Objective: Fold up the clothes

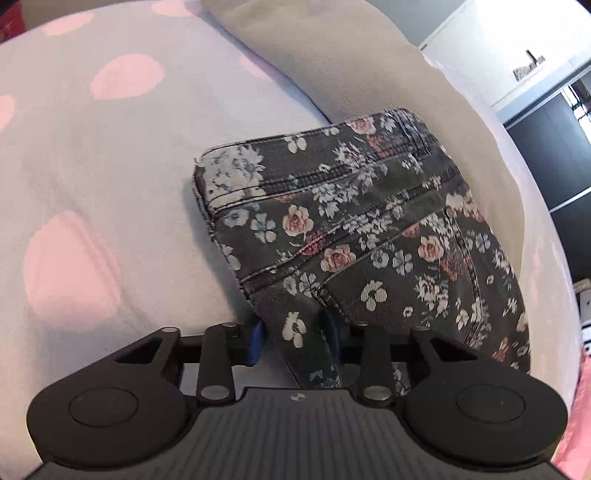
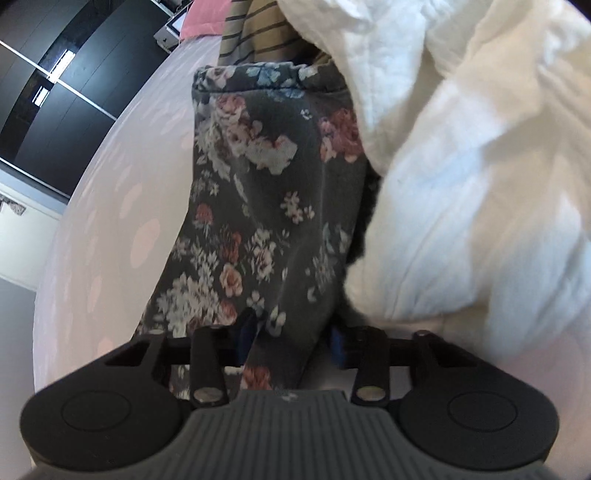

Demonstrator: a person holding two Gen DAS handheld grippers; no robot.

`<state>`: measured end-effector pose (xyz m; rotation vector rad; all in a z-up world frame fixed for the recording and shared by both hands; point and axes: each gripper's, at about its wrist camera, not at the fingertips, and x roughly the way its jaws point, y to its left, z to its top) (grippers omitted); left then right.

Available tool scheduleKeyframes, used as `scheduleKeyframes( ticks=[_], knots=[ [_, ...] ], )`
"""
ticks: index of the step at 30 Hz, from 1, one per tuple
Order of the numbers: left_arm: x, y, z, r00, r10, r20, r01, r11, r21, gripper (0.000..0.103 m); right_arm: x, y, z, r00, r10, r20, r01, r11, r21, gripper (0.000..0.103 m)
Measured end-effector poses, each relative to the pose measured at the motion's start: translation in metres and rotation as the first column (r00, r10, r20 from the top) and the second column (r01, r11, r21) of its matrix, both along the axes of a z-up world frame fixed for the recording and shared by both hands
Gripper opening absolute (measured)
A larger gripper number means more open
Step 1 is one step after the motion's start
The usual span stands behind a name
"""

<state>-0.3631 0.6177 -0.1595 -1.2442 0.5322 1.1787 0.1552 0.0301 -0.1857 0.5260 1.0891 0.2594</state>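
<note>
Floral jeans (image 1: 369, 236) are lying on the pink-spotted sheet (image 1: 110, 155), w/ both grippers holding onto them. Left gripper (image 1: 295, 341) is pinching a fold of the denim near a pocket seam; its blue pads (image 1: 256, 341) are pressing in on either side of the cloth. Right gripper (image 2: 291, 345) is doing the same at the leg end, w/ fabric bunching between its fingers and the hem (image 2: 258, 79) stretching away from it.

Landmark = the jeans. In the left wrist view a beige cloth (image 1: 332, 62) is lying just beyond them, touching their far edge. In the right wrist view a white garment (image 2: 461, 166) is piling up right beside them, overlapping their edge, and a striped fabric (image 2: 255, 33) is sitting past the hem.

Risks, as I'm judging them:
- Denim is thick and stiff, and each grip is taking only a small bunch, so fabric could be slipping out if pulled hard or unevenly.
- The white garment is pressing against the jeans' side; lifting or swinging the leg could be dragging it along or trapping it inside a fold.
- The 2 grippers moving out of sync would be twisting the leg and leaving a skewed fold.

Containers: none showing in either view, so no contents to report; clothes are all lying loose on the bed.
</note>
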Motion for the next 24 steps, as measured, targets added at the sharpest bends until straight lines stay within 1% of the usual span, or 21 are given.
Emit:
scheduleKeyframes(
  ticks=[2, 4, 5, 7, 9, 13, 16, 17, 19, 21, 24],
  knots=[
    [-0.002, 0.000, 0.002, 1.000, -0.001, 0.007, 0.001, 1.000, 0.007, 0.020, 0.000, 0.001, 0.001, 1.000, 0.010, 0.017, -0.010, 1.000, -0.001, 0.020],
    [-0.001, -0.001, 0.006, 1.000, -0.013, 0.004, 0.013, 1.000, 0.028, 0.013, -0.003, 0.004, 0.012, 0.999, 0.026, 0.039, -0.025, 1.000, -0.006, 0.013],
    [-0.001, -0.001, 0.011, 1.000, -0.021, -0.002, 0.021, 0.999, 0.044, 0.012, -0.005, 0.007, 0.021, 0.998, 0.039, 0.057, -0.038, 0.999, -0.010, 0.011],
    [0.002, -0.002, 0.022, 0.999, -0.032, -0.027, 0.034, 0.996, 0.077, 0.011, -0.009, 0.013, 0.041, 0.990, 0.079, 0.117, -0.076, 0.997, -0.031, 0.011],
    [0.001, -0.007, 0.036, 0.998, -0.037, -0.055, 0.043, 0.992, 0.115, 0.011, -0.016, 0.015, 0.058, 0.982, 0.102, 0.156, -0.097, 0.994, -0.044, 0.010],
    [-0.011, -0.025, 0.069, 0.996, -0.037, -0.078, 0.053, 0.978, 0.204, 0.010, -0.033, 0.013, 0.084, 0.972, 0.133, 0.196, -0.121, 0.990, -0.072, 0.009],
    [-0.023, -0.037, 0.092, 0.995, -0.028, -0.100, 0.053, 0.963, 0.264, 0.009, -0.046, 0.004, 0.096, 0.971, 0.165, 0.176, -0.155, 0.986, -0.069, 0.009],
    [-0.032, -0.037, 0.097, 0.994, -0.012, -0.110, 0.041, 0.963, 0.267, 0.009, -0.051, 0.001, 0.100, 0.970, 0.179, 0.167, -0.170, 0.983, -0.065, 0.009],
    [-0.052, -0.039, 0.102, 0.992, 0.016, -0.128, 0.017, 0.967, 0.253, 0.009, -0.064, -0.005, 0.103, 0.965, 0.219, 0.146, -0.210, 0.975, -0.074, 0.009],
    [-0.073, -0.045, 0.101, 0.988, 0.029, -0.153, 0.006, 0.975, 0.224, 0.009, -0.078, -0.011, 0.106, 0.958, 0.260, 0.123, -0.251, 0.964, -0.087, 0.009],
    [-0.095, -0.060, 0.101, 0.970, 0.004, -0.243, 0.052, 0.973, 0.224, 0.009, -0.100, -0.026, 0.105, 0.950, 0.304, 0.074, -0.296, 0.950, -0.100, 0.009]
  ],
)
